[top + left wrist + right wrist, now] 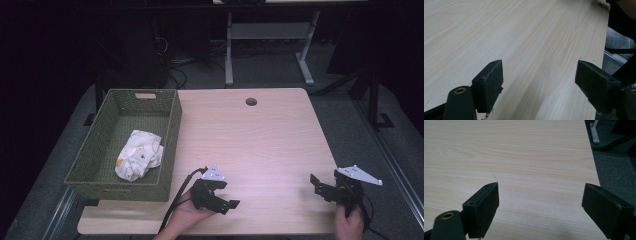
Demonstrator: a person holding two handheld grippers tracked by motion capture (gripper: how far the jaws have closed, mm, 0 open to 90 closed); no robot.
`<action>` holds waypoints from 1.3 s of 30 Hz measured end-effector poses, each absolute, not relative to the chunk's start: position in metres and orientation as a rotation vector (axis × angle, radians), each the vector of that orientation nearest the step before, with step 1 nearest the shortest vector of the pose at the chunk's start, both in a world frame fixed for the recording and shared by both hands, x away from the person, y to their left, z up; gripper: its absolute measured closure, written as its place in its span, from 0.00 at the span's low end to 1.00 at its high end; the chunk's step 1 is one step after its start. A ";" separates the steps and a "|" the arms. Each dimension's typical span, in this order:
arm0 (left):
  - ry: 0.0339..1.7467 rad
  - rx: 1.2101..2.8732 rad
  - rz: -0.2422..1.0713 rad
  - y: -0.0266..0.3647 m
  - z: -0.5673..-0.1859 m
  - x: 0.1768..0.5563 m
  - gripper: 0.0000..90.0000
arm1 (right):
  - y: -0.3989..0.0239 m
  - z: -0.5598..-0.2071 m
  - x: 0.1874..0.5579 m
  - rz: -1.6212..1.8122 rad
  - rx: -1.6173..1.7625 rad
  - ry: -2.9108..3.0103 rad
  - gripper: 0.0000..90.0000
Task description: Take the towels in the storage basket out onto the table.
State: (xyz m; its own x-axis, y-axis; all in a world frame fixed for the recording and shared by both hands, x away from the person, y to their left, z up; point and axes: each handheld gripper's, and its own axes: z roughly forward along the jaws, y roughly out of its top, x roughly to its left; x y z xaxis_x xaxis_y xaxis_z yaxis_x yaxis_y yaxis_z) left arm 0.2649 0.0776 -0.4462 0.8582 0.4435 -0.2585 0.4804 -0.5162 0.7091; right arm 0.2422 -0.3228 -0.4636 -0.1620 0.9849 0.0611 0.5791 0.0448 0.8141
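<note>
The work here looks like putting cloth things away in the green basket (171, 131) at the left of the high view, and the bundled white cloth (138, 155) with little spots already lies inside it, in the lower middle of the basket floor. Both tools sit low in the frame, well apart from the basket's cloth, so I think this is a resting moment. To do it well, the hands should stay low and quiet over the wooden table (250, 145), not bump the basket wall, and keep the trailing cables away from the edge. The left gripper (216, 198) is at the bottom middle of the high view, near the basket's lower right corner but not touching it. In the left gripper view its two black pads (488, 86) stand wide apart with only bare wood between them, so it holds nothing. The right gripper (327, 187) is at the lower right of the high view, close to the table's right edge. In the right gripper view its pads (482, 207) are also spread wide, with bare table between them and nothing in its grip. I cannot tell if either one rests on the wood or floats just above it.
</note>
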 end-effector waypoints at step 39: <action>0.501 2.251 -0.303 0.118 -0.324 0.324 0.25 | -0.324 -0.465 0.240 0.961 1.589 1.781 0.15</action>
